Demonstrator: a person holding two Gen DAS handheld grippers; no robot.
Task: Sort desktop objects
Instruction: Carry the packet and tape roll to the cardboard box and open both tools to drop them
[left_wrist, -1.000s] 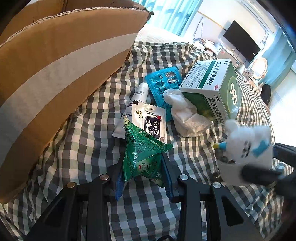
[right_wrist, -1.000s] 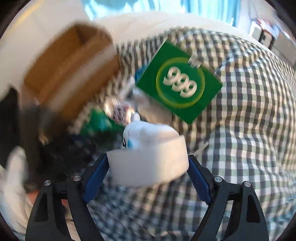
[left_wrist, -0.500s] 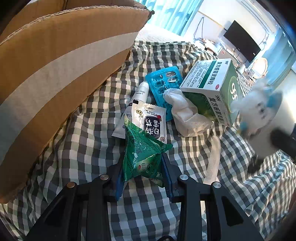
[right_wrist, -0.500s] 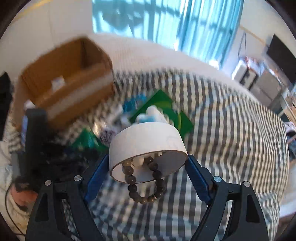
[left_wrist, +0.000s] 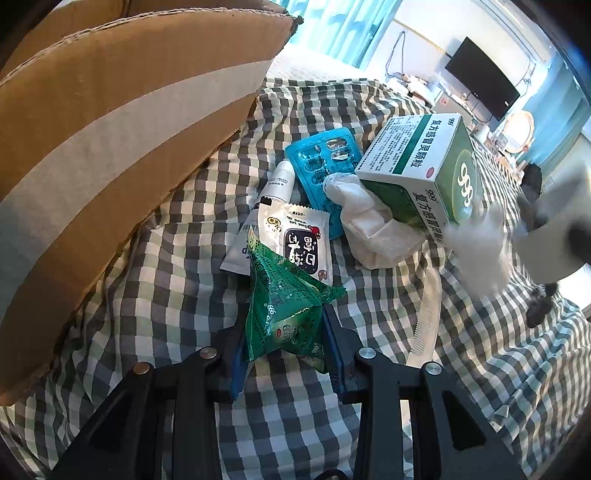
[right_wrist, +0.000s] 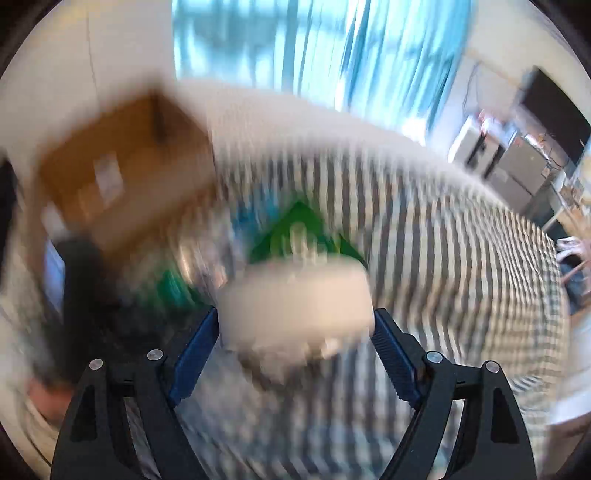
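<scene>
While left gripper (left_wrist: 286, 328) clamps green sachet (left_wrist: 286, 295), right gripper (right_wrist: 295, 332) clasps white roll (right_wrist: 295, 299).

Beside the matt corrugated cardboard box (left_wrist: 122, 122) with its paper tape lie a glossy crinkled green foil sachet (left_wrist: 284, 306), a shiny blue blister pack (left_wrist: 325, 166) and crumpled tissue (left_wrist: 373, 225), all on soft checked cloth (left_wrist: 166, 288).

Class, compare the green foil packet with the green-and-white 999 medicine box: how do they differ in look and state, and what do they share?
The green foil packet is soft and crinkled; the 999 medicine box is rigid with square edges. The packet is pinched in the left gripper; the box rests untouched on the checked cloth. The packet is much smaller than the box. Both are green with printed text.
</scene>
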